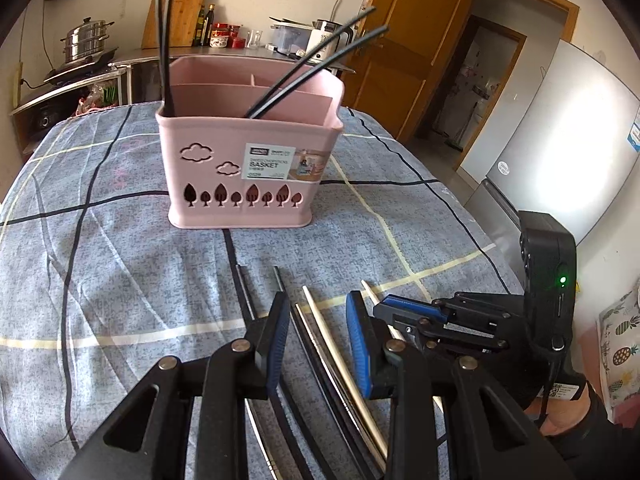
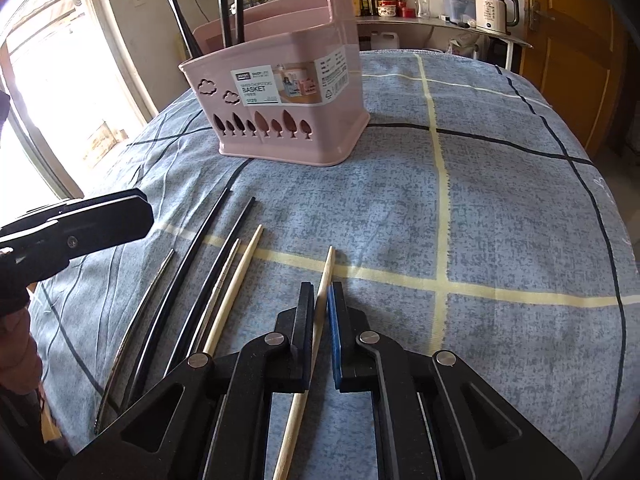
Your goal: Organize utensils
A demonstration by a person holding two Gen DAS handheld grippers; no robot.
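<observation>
A pink utensil basket (image 1: 244, 168) stands on the blue checked tablecloth (image 1: 100, 264) with several black chopsticks (image 1: 316, 68) upright in it; it also shows in the right wrist view (image 2: 288, 96). My left gripper (image 1: 318, 332) is open just above loose chopsticks: black, metal and a pale wooden one (image 1: 332, 340) lie between its fingers. My right gripper (image 2: 320, 320) is nearly closed around a single wooden chopstick (image 2: 326, 276) that lies on the cloth. Other black, metal and wooden chopsticks (image 2: 208, 272) lie to its left. The right gripper shows in the left wrist view (image 1: 404, 312).
A kitchen counter (image 1: 132, 60) with a steamer pot (image 1: 86, 42), bottles, jars and a kettle (image 2: 492, 8) runs behind the table. A wooden door (image 1: 404, 52) and a fridge (image 1: 560, 152) stand to the right. A bright window (image 2: 44, 92) is on the left.
</observation>
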